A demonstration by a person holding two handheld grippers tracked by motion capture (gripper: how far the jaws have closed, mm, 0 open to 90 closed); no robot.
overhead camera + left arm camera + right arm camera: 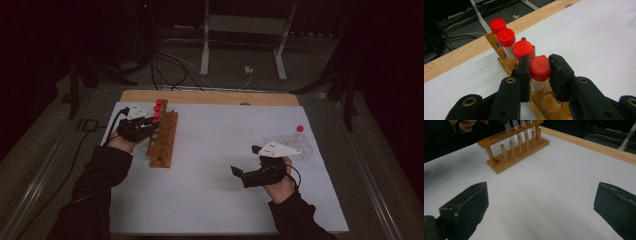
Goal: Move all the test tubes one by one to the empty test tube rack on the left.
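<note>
Seen from above, two dark sleeves enter at the near edge of the white counter. The left tongs are at a wooden rack on the left side, among red-capped tubes. The right tongs hang over bare counter with the jaws apart. Behind them stands a clear rack with one red-capped tube.

From the left gripper view, the left tongs are closed on the nearest tube, gripping its red cap. Three more tubes stand close behind it in the same row of the wooden rack.

From the right gripper view, the right tongs are wide open, holding nothing. The wooden rack stands well apart across the counter.
</note>
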